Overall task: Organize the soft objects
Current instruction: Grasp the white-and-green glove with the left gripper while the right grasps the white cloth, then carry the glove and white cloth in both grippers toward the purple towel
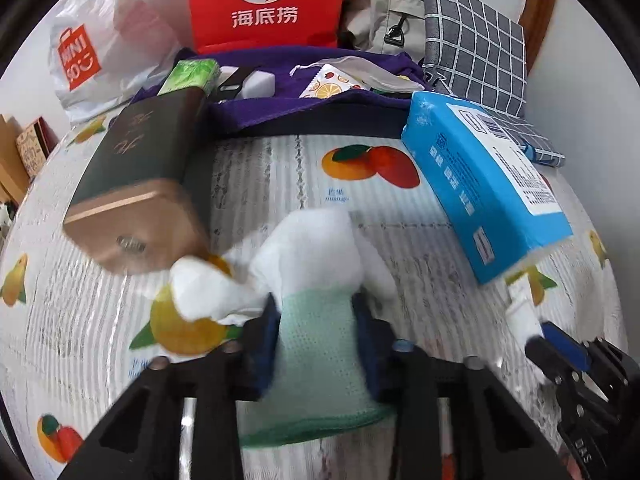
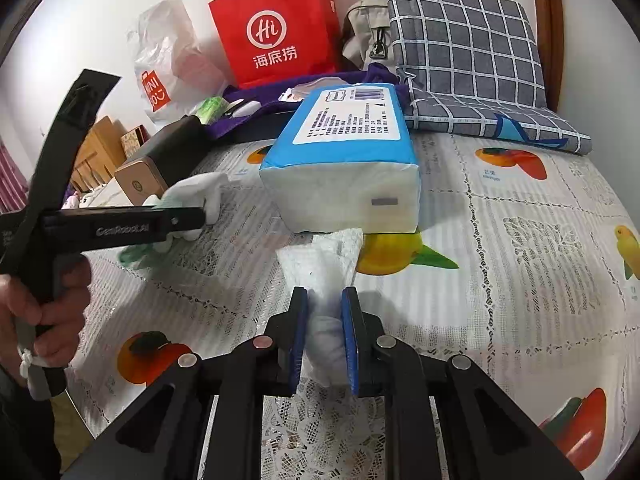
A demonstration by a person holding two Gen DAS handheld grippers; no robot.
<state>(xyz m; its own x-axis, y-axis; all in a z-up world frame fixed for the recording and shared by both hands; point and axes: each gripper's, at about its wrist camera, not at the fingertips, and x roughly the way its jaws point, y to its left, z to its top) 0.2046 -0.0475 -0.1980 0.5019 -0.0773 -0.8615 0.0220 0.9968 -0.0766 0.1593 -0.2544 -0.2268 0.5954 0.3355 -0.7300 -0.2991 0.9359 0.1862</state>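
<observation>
Left gripper (image 1: 316, 320) squeezes a white and green glove (image 1: 312, 280) near the camera, on the fruit tablecloth (image 1: 280, 168).
Right gripper (image 2: 325, 312) squeezes a white tissue (image 2: 324, 264), just in front of the blue tissue pack (image 2: 344, 140)

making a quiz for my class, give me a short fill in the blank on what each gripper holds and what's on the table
The left gripper is shut on a white knit glove with a ____ cuff.
The right gripper is shut on a crumpled white ____.
The blue plastic-wrapped tissue pack lies on a tablecloth printed with ____.
Against the wall stands a ____ paper bag with a white logo.

Missing words: green; tissue; fruit; red
</observation>
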